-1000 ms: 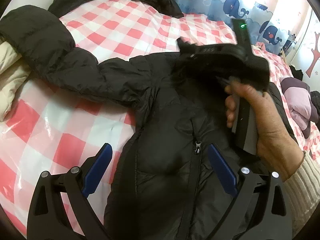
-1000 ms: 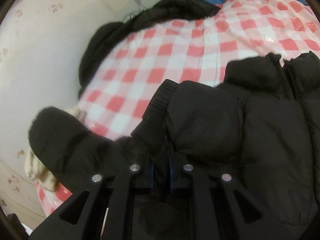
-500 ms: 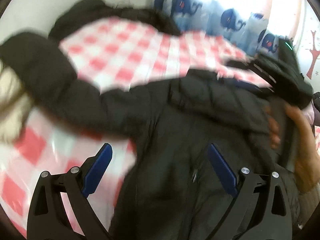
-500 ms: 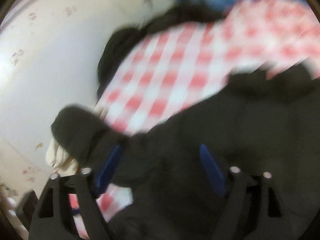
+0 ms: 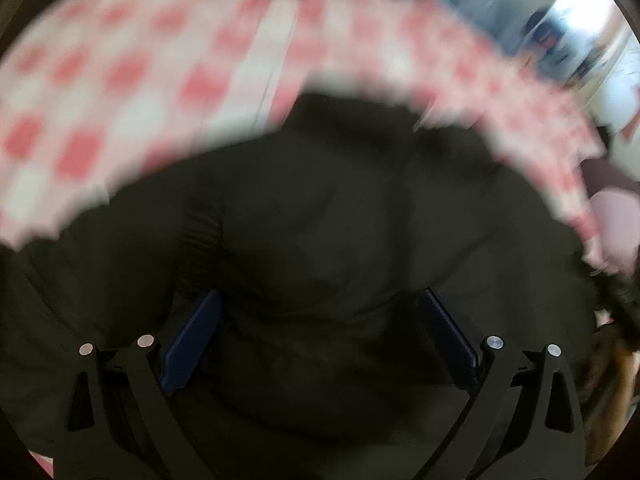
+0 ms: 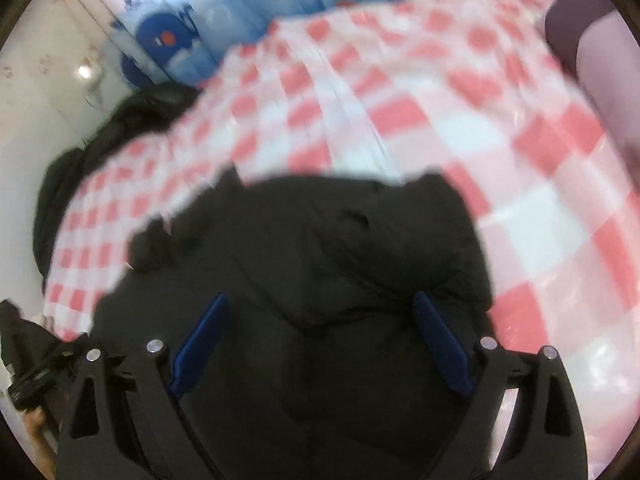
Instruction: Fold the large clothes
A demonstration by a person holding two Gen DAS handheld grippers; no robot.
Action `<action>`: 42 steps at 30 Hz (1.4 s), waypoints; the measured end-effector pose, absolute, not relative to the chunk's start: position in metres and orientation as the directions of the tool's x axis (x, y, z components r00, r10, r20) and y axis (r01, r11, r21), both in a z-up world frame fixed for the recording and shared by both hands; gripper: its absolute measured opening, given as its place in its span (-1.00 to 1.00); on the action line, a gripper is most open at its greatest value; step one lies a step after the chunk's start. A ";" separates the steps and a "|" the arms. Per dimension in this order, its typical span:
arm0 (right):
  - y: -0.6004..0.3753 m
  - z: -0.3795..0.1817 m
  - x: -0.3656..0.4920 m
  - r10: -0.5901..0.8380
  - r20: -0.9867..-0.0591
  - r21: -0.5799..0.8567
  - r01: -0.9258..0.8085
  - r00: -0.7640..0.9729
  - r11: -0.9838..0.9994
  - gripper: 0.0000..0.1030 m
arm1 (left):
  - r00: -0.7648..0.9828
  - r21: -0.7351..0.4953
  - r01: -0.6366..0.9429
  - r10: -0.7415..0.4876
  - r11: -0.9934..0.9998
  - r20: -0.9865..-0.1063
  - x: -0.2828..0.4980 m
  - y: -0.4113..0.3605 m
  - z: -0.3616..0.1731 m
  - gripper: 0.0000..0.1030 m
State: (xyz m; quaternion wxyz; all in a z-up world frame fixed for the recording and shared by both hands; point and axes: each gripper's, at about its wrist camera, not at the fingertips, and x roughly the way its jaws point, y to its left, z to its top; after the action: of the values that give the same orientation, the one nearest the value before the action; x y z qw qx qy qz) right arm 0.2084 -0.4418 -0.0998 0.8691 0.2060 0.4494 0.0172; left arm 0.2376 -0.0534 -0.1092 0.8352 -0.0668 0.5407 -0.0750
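Black padded jacket (image 6: 320, 280): lies on the red-and-white checked cover (image 6: 460, 128), filling the lower middle of both views; its folded edge sits against the checks above it.

Right gripper (image 6: 320, 336): hangs over the jacket, blue pads (image 6: 200, 344) spread wide. The jaws have just been opening; padded fabric lies below and between them, but neither pad presses on it. Released.

Left gripper (image 5: 316, 332): also over the jacket, blue pads (image 5: 192, 340) wide apart, nothing clamped. Released.

Right wrist view only: whale-print blue curtain (image 6: 192, 28) beyond the far edge of the cover; a second dark garment (image 6: 120, 128) bunched at the cover's far left edge, against a pale wall; a mauve and dark bundle (image 6: 592, 40) at the cover's far right corner; dark gear low at the left edge of the frame, not identifiable.

Left wrist view only: a brownish shape, possibly a hand, at the jacket's lower right, too blurred to tell.

Hard to make out: the left wrist view is heavily smeared, so the jacket's seams, zip and sleeves cannot be told apart. In the right wrist view the jacket's lower part is cut off behind the gripper frame.
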 end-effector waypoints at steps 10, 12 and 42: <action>-0.430 -0.117 0.199 0.202 -0.830 0.290 0.094 0.520 0.952 0.80 | 0.385 -0.065 0.126 -0.109 0.990 -0.916 0.203 -0.059 -0.122 0.85; -0.431 -0.119 0.200 0.190 -0.836 0.283 0.108 0.515 0.953 0.79 | 0.387 -0.070 0.111 -0.108 0.991 -0.916 0.201 -0.057 -0.114 0.85; -0.356 -0.060 0.112 0.245 -0.640 0.501 0.154 0.729 0.851 0.82 | 0.731 -0.381 -0.558 0.219 0.737 -0.646 0.084 0.395 0.103 0.84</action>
State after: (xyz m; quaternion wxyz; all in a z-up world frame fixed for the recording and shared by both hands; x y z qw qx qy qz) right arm 0.1121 -0.3565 -0.0603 0.8892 0.2714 0.3674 0.0254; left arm 0.0840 0.3949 0.1029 0.8844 -0.2886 0.2937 0.2198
